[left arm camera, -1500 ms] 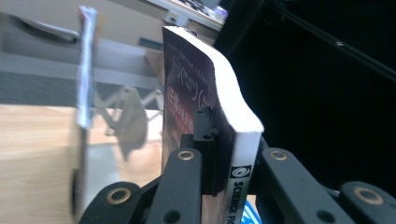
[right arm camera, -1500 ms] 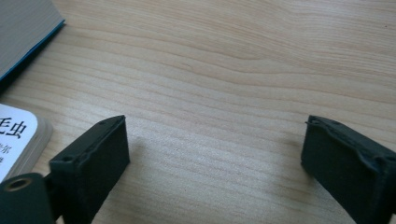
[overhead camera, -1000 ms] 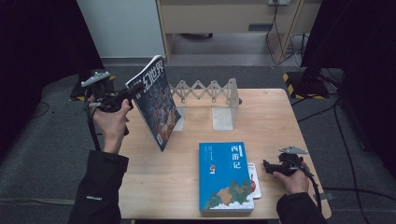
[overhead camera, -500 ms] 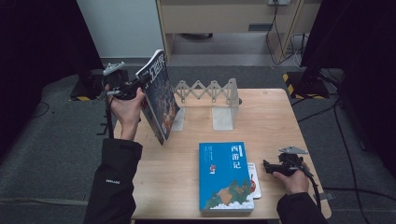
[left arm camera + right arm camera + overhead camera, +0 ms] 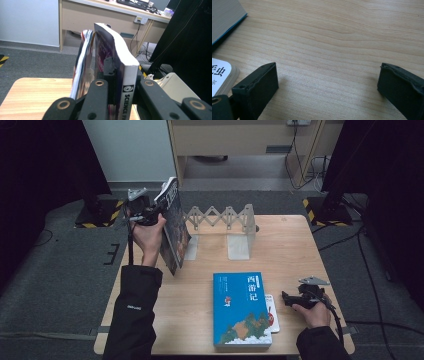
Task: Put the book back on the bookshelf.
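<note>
Purple-covered book (image 5: 172,227), clamped by the left gripper (image 5: 150,215), should go upright into the rack (image 5: 220,217) squarely, while the right gripper (image 5: 295,298) idles open on the surface (image 5: 300,250).

- Setting: an office-type room fitted out as a recording or test station.
- Floor: grey carpet (image 5: 65,285) throughout, as in an office.
- Furniture: a small light wooden tabletop (image 5: 295,250) stands alone in the middle; behind its far edge, a beige desk (image 5: 240,140) with a wall socket and cables (image 5: 300,155) hanging below it.
- In the left gripper view, a keyboard and other desk equipment (image 5: 135,3) lie on that desk.
- Screening: black curtains (image 5: 385,185) hang at both sides of the tabletop, and a pale panel (image 5: 125,150) stands beyond the far left corner.
- Safety marking: yellow-and-black striped bases (image 5: 312,210) on the floor under the curtain stands.
</note>
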A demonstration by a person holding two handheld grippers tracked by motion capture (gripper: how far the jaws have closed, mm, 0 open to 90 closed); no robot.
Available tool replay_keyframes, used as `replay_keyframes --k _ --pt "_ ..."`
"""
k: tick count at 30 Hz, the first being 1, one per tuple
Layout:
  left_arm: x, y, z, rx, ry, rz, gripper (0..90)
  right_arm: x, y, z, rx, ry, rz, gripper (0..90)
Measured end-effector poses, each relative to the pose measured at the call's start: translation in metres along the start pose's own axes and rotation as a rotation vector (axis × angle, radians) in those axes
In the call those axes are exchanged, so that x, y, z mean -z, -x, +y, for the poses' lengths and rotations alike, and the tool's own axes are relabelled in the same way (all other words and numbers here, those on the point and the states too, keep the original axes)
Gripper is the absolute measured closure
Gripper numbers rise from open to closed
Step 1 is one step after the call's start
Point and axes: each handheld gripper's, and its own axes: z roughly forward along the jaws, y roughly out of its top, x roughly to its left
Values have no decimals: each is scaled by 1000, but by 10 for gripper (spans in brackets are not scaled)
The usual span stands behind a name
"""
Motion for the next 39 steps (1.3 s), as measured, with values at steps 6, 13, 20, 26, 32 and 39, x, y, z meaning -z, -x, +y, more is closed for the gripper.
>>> replay_keyframes --k 6,13,20,26,32,39 --pt "-13 4 -6 -10 5 28 819 0 0 0 -2 -1 0 34" --pt "-19 5 -9 -31 11 58 819 0 0 0 -3 -1 0 34" --pt "-19 7 -11 -59 -5 69 819 0 0 0 -3 -2 0 34" --pt "-20 11 -13 -102 -11 94 818 0 0 0 -2 0 0 34" --pt "-20 12 -14 -104 -33 95 818 0 0 0 -2 -1 0 34" --pt "-17 13 -17 -112 -44 77 817 0 0 0 -2 0 0 35"
